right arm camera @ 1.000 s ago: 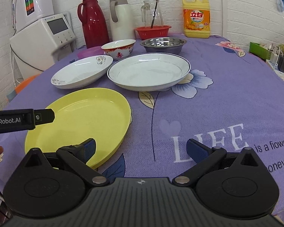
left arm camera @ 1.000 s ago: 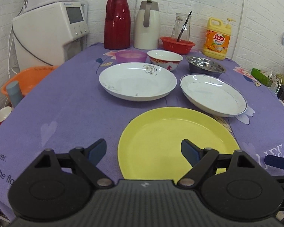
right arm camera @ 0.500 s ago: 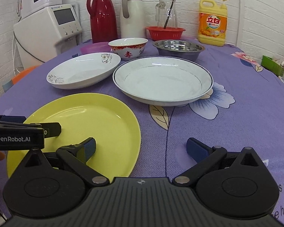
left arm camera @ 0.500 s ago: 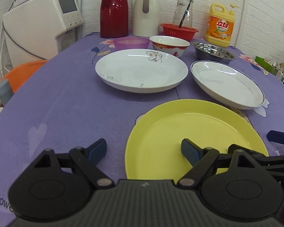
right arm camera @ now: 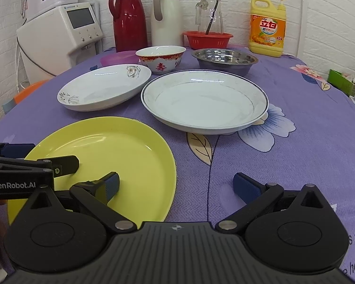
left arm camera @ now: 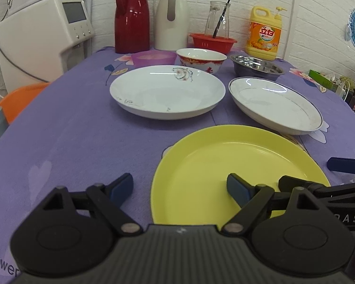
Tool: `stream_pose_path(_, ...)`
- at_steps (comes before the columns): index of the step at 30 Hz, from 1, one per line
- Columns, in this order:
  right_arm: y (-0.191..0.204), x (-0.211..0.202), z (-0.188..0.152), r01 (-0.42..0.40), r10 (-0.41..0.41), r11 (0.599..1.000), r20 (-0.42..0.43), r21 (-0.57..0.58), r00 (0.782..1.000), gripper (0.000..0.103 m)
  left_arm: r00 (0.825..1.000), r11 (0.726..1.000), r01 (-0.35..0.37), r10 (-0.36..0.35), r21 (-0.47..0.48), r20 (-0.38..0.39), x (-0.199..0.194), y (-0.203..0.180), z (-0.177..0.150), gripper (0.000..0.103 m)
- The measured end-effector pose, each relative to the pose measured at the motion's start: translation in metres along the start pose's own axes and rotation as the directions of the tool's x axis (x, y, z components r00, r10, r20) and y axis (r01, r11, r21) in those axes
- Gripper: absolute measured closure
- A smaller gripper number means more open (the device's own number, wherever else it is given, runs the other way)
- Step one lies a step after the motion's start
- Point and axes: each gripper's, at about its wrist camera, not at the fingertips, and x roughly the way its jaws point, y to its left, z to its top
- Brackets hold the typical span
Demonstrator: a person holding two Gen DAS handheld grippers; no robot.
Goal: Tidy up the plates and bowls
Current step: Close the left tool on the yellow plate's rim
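The left tool (left arm camera: 179, 185) hangs open, straddling the left rim of the yellow plate (left arm camera: 227, 165) on the purple counter (left arm camera: 71, 142). Over the same plate's right rim, the right tool (right arm camera: 176, 184) is spread open too, holding nothing. Both crowd one plate, so their arms may knock together, or a shallow pinch could let the slick rim slip. Behind the yellow plate sit the flower-patterned plate (left arm camera: 165, 92), then the blue-rimmed plate (left arm camera: 274, 104), both close enough to be bumped. Farther back stand the red-and-white bowl (left arm camera: 201, 59) and steel bowl (left arm camera: 258, 66).
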Motion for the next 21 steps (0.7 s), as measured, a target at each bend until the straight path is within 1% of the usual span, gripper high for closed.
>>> stream_pose_path(5, 0.001, 0.000, 0.001, 0.004, -0.004, 1.000, -0.009, 0.008, 1.000, 0.000, 1.000, 1.000, -0.007, 0.007, -0.005, -0.003, 0.002, -0.002, 0.002, 0.017)
stream_pose_path(10, -0.005, -0.010, 0.000, -0.051, 0.051, 0.997, -0.010, 0.052, 0.999, 0.000, 0.999, 0.999, 0.035, -0.035, 0.020, -0.025, -0.001, -0.004, 0.002, 0.018)
stream_pose_path(12, -0.002, -0.013, 0.000, -0.050, 0.050, 0.998, -0.001, 0.028, 0.999, 0.000, 0.998, 0.998, 0.046, -0.045, 0.031, -0.044, -0.003, -0.004, 0.003, 0.018)
stream_pose_path(13, 0.000, -0.014, 0.001, -0.054, 0.054, 0.999, 0.002, 0.009, 0.999, 0.000, 0.998, 0.999, 0.041, -0.039, 0.029, -0.051, -0.004, -0.003, 0.003, 0.018)
stream_pose_path(16, 0.002, -0.010, 0.001, -0.090, 0.090, 0.996, -0.019, 0.000, 0.996, 0.000, 0.997, 0.998, 0.045, -0.043, 0.032, -0.064, -0.008, 0.001, 0.002, 0.018)
stream_pose_path(19, 0.008, -0.008, 0.000, -0.092, 0.092, 0.995, -0.015, -0.028, 0.996, 0.000, 0.997, 0.998, 0.058, -0.056, 0.032, -0.061, -0.011, 0.005, -0.001, 0.024)
stream_pose_path(20, 0.010, -0.009, 0.000, -0.104, 0.104, 0.994, -0.012, -0.029, 0.995, 0.000, 0.996, 0.997, 0.065, -0.064, 0.030, -0.057, -0.012, 0.006, -0.001, 0.030)
stream_pose_path(21, 0.013, -0.010, 0.000, -0.113, 0.113, 0.993, -0.009, -0.031, 0.994, 0.000, 0.996, 0.996, 0.077, -0.075, 0.033, -0.051, -0.013, 0.005, -0.001, 0.040)
